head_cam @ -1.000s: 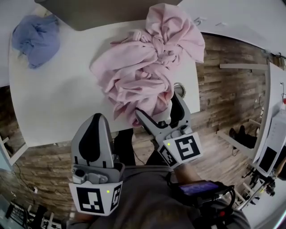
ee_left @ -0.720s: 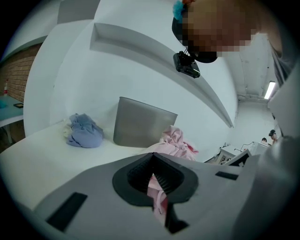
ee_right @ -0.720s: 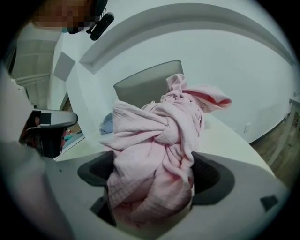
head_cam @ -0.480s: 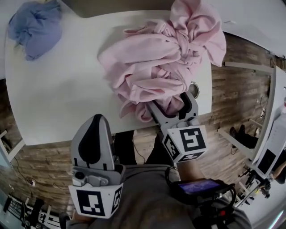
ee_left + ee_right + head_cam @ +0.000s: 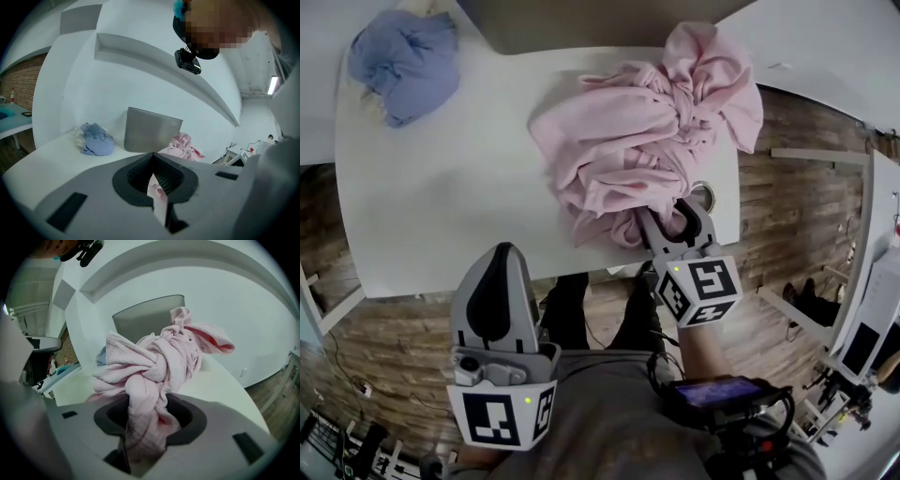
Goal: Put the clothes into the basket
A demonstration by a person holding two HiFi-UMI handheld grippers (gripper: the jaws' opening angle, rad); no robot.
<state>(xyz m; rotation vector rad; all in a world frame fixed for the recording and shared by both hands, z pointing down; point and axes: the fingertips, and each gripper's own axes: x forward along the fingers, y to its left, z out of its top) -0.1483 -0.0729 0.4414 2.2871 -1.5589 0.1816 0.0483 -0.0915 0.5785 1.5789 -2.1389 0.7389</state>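
A crumpled pink garment (image 5: 637,141) lies on the white table (image 5: 441,216), in front of the grey basket (image 5: 581,23) at the far edge. My right gripper (image 5: 673,219) is at the garment's near edge; its jaws have just been closing and now pinch a twisted fold of pink cloth (image 5: 150,394). A blue garment (image 5: 408,61) sits bunched at the table's far left. My left gripper (image 5: 497,258) hangs below the table's near edge, shut and holding nothing. In the left gripper view the basket (image 5: 152,129) stands between the blue garment (image 5: 96,139) and the pink garment (image 5: 180,143).
A round cable hole (image 5: 704,196) sits in the table by the right gripper. Wooden floor (image 5: 787,225) lies right of and below the table. Another white tabletop (image 5: 844,56) stands at the far right. A dark device (image 5: 717,394) is strapped near the right wrist.
The right gripper moved forward into the pink garment's near edge and its wide-open jaws closed on a fold. The left gripper stayed low and shut.
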